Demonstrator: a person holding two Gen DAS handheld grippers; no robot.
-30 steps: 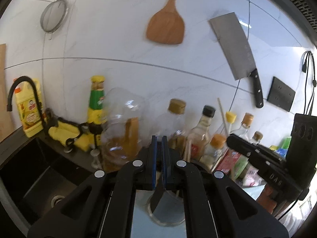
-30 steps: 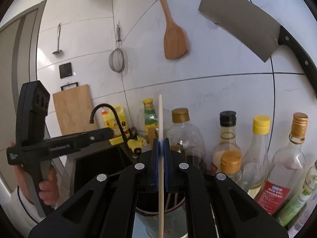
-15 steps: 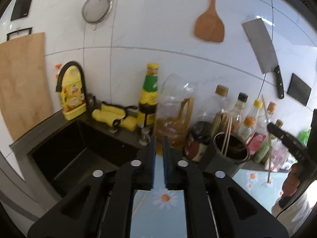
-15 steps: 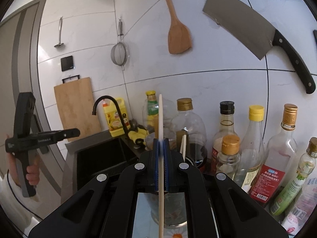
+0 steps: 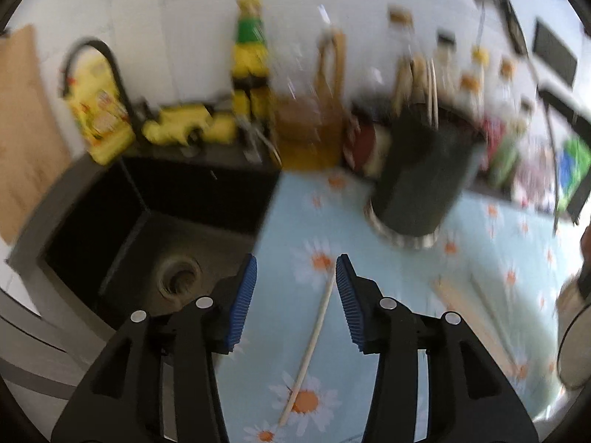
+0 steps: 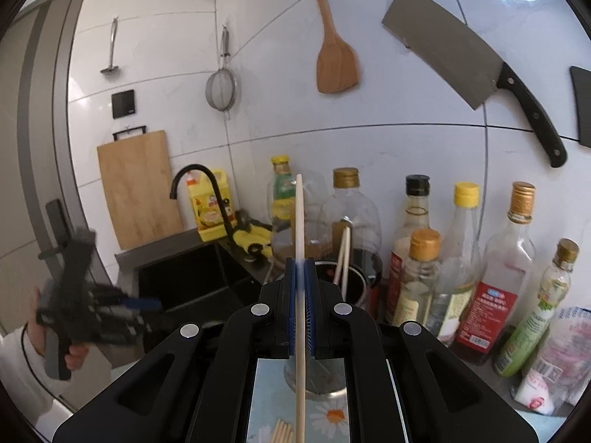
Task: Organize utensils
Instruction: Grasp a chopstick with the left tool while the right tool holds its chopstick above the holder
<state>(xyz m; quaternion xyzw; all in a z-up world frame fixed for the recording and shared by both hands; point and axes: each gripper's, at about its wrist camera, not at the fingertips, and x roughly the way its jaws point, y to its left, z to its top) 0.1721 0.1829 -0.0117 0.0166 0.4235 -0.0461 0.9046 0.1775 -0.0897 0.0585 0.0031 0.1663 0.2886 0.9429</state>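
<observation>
My left gripper (image 5: 295,280) is open above the daisy-patterned mat (image 5: 480,258), with a single pale chopstick (image 5: 310,350) lying on the mat between and below its blue pads. More chopsticks (image 5: 472,317) lie on the mat to the right. The dark utensil holder (image 5: 421,177) stands beyond, with several chopsticks in it. My right gripper (image 6: 302,277) is shut on an upright chopstick (image 6: 300,221), just in front of and above the holder (image 6: 354,280). The left gripper shows blurred at the left of the right wrist view (image 6: 96,313).
A black sink (image 5: 147,229) with a black tap (image 5: 107,70) lies left of the mat. Bottles (image 6: 461,258) line the wall behind the holder. A cleaver (image 6: 476,77), wooden spatula (image 6: 332,55), strainer (image 6: 221,88) and cutting board (image 6: 138,184) hang or lean on the tiled wall.
My left gripper has swung back and down from the holder to the mat and opened over a lying chopstick. My right gripper has kept its chopstick and drawn back slightly.
</observation>
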